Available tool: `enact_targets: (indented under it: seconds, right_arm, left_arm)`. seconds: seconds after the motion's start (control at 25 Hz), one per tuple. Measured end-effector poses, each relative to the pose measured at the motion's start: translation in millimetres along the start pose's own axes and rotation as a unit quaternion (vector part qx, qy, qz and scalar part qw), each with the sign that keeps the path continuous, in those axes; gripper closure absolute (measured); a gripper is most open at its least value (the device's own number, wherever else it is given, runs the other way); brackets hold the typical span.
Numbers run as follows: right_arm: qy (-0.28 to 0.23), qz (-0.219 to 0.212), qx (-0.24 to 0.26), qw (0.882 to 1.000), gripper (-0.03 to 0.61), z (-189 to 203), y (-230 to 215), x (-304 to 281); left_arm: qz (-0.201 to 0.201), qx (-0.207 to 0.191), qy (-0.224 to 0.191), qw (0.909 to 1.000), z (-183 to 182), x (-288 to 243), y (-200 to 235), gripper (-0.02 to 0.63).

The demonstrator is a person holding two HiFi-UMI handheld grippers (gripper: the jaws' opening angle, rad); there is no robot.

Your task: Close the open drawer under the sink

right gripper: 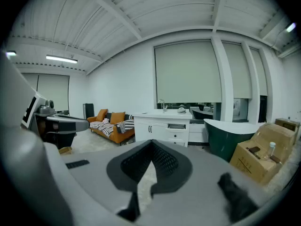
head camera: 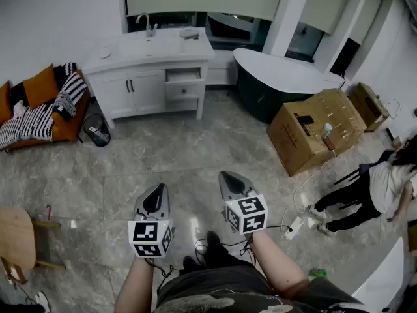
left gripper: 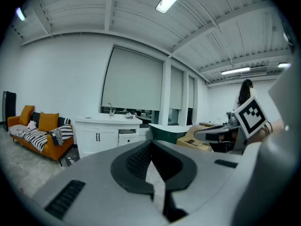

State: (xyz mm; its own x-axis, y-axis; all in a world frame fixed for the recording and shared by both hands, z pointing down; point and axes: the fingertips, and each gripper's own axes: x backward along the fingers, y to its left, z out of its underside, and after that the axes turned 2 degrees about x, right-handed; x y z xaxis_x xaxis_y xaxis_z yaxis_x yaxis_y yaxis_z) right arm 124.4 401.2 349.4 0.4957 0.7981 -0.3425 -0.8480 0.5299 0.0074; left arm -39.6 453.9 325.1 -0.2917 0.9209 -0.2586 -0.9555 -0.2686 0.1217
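A white vanity (head camera: 130,87) with a sink (head camera: 151,43) stands against the far wall, well ahead of me. Its top right drawer (head camera: 183,76) is pulled out; the drawers below it sit flush. Both grippers hover over the marble floor, far short of the vanity. My left gripper (head camera: 156,192) is shut and holds nothing, and my right gripper (head camera: 230,177) beside it is also shut and empty. The left gripper view shows the vanity (left gripper: 101,136) and open drawer (left gripper: 127,132) beyond the closed left gripper (left gripper: 150,146). The right gripper view shows the drawer (right gripper: 177,126) past the closed right gripper (right gripper: 151,143).
An orange sofa (head camera: 39,109) and a black bin (head camera: 98,134) sit left of the vanity. A dark green bathtub (head camera: 273,87) and cardboard boxes (head camera: 316,130) are to the right. A person (head camera: 378,188) crouches at far right. A wooden chair (head camera: 16,240) is near left; cables (head camera: 293,227) lie on the floor.
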Motion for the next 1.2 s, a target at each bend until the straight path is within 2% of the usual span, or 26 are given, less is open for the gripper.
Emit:
enact_targets:
  seconds: [0.68,0.8,0.96,1.2]
  right_arm:
    - [0.001,-0.001,0.022,1.000,0.555,6.0,17.8,13.6]
    - [-0.017,-0.010,-0.002,1.000,0.555,5.1,18.2,15.3]
    - [-0.038,-0.018,-0.040,0.998,0.554,5.4,4.0,5.5]
    - [-0.048,-0.022,-0.064,0.997,0.552,8.8,-37.8,-43.9]
  left_arm:
    - [0.019,-0.002,-0.002,0.9998,8.8,21.8,-8.6,0.598]
    - [0.019,0.004,0.001,0.9998,14.4,22.2,-4.5,0.598]
    - [0.038,0.018,-0.020,0.9989,12.1,14.8,-5.3,0.598]
    - [0.003,-0.009,-0.024,0.9997,10.9,-28.4,12.0,0.597]
